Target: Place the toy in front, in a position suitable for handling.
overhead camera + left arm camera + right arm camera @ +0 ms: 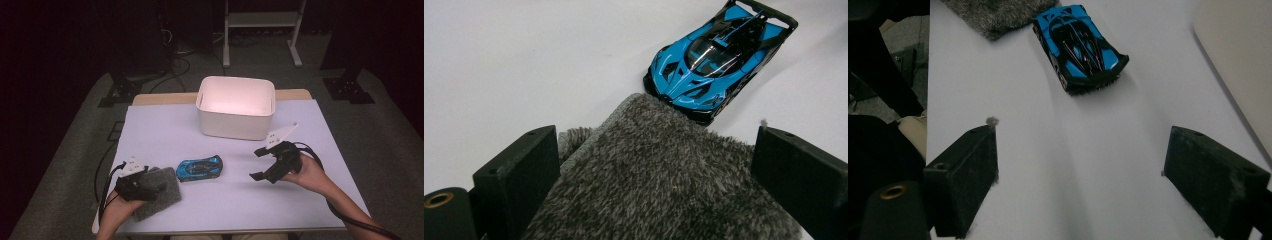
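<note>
Dark room — grey carpet floor [65, 145], white frame stand [260, 20] behind.

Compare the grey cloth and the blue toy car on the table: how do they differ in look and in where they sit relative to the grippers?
The grey cloth is flat, fuzzy and dull; the blue toy car is glossy, hard and shaped, with black trim. The cloth lies between the left gripper's open jaws; the car lies free, ahead of the open right gripper. Both rest on the white table, meeting at the car's nose.

Grey fuzzy cloth [159, 192] lies flat at the worktop's 7 o'clock corner. Blue-and-black toy car [199, 168] stands on its wheels, nose touching the cloth's 1 o'clock edge.
</note>
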Demonstrator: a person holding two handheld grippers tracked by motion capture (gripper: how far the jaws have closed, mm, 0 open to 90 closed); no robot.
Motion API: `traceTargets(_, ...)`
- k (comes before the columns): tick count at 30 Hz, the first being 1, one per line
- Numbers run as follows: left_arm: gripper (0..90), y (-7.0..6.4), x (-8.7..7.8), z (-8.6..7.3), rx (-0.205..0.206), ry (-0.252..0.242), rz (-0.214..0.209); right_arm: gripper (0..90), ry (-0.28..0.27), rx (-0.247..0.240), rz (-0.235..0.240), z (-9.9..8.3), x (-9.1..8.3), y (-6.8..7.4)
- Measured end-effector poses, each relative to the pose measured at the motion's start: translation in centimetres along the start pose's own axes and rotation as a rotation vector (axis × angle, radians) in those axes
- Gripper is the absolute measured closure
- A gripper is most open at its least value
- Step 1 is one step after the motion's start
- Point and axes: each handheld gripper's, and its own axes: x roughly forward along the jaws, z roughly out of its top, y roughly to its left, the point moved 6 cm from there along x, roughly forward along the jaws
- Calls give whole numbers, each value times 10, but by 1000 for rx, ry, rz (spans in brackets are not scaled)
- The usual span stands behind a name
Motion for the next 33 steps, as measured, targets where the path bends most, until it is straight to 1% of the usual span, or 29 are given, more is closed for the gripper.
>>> traceTargets(1, 51, 0, 0, 0, -2, -1, -1, 128, 13, -20, 9, 6, 4, 1)
traceTargets(3, 51, 0, 0, 0, -2, -1, -1, 128, 20, -23, 9, 9, 6, 1)
traceTargets(6, 51, 1, 0, 0, -7, -4, 0, 128, 44, -49, 21, 20, 15, 1)
traceTargets(8, 51, 1, 0, 0, -7, -3, 0, 128, 51, -53, 20, 22, 17, 1)
traceTargets(11, 51, 1, 0, -1, -4, 1, 1, 128, 62, -65, 35, 32, 25, 1)
traceTargets(13, 51, 0, 1, -1, 0, 5, -2, 128, 70, -65, 37, 34, 27, 1)
traceTargets(15, 51, -1, 1, -1, 6, 9, -4, 129, 81, -73, 50, 40, 35, 0)
traceTargets(17, 51, -1, 1, -1, 7, 9, -4, 128, 91, -86, 57, 44, 40, 0)
traceTargets(18, 51, -1, 1, -1, 9, 9, -5, 128, 91, -86, 57, 44, 40, 0)
traceTargets(23, 51, 0, 1, -1, 13, 9, -5, 128, 118, -102, 79, 53, 56, 3)
traceTargets(26, 51, -2, 1, 0, 12, 2, -9, 128, 126, -119, 93, 61, 66, 5)
traceTargets(27, 51, -2, 1, 1, 14, 2, -10, 128, 136, -130, 98, 66, 73, 6)
traceTargets(28, 51, -2, 1, 1, 14, 2, -10, 128, 136, -130, 98, 66, 73, 6)
traceTargets(32, 51, -2, 1, 1, 16, 3, -12, 129, 149, -145, 108, 74, 84, 5)
traceTargets(33, 51, -3, 1, 1, 15, 4, -13, 128, 155, -147, 115, 77, 90, 4)
